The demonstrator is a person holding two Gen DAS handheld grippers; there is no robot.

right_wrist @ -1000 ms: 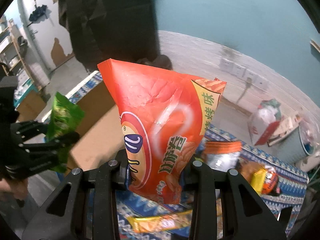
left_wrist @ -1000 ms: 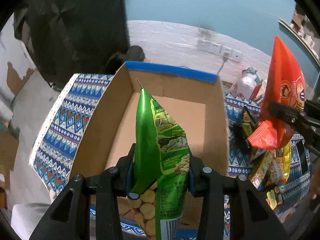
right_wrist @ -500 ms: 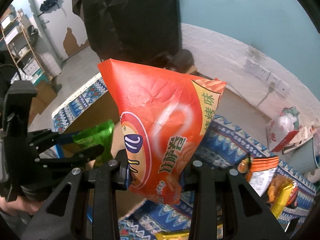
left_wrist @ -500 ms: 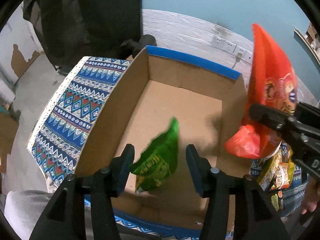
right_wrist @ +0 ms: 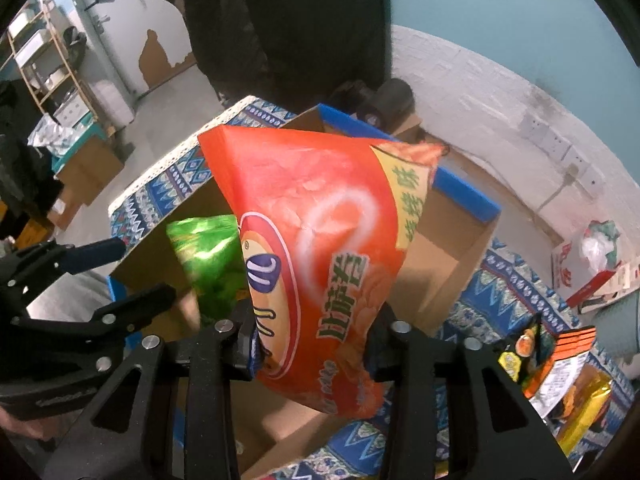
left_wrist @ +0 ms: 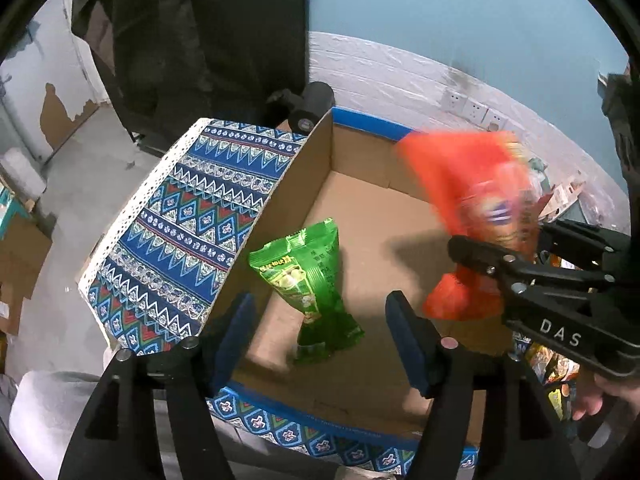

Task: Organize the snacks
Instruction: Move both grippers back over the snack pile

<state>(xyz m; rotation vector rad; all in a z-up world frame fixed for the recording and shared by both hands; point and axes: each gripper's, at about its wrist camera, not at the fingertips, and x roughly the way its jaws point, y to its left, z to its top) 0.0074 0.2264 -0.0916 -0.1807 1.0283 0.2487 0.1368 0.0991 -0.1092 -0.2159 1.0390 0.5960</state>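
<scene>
An open cardboard box point(left_wrist: 304, 184) with blue-taped edges stands on the patterned tablecloth; it also shows in the right wrist view point(right_wrist: 460, 248). A green snack bag point(left_wrist: 312, 280) lies on the box floor near its left wall, partly visible in the right wrist view point(right_wrist: 208, 256). My left gripper point(left_wrist: 318, 340) is open and empty above the box's near edge. My right gripper point(right_wrist: 312, 340) is shut on an orange chip bag point(right_wrist: 328, 240) and holds it over the box; the left wrist view shows that bag point(left_wrist: 476, 208) blurred above the box's right side.
Several more snack packets point(right_wrist: 560, 368) lie on the patterned tablecloth point(left_wrist: 192, 224) right of the box. A dark cloth-covered shape point(left_wrist: 200, 40) stands behind the table. A red and white bag point(right_wrist: 588, 260) sits on the floor by the white brick wall.
My left gripper opened and the green bag dropped onto the box floor. My right gripper moved left with the orange bag, from beside the box to over it.
</scene>
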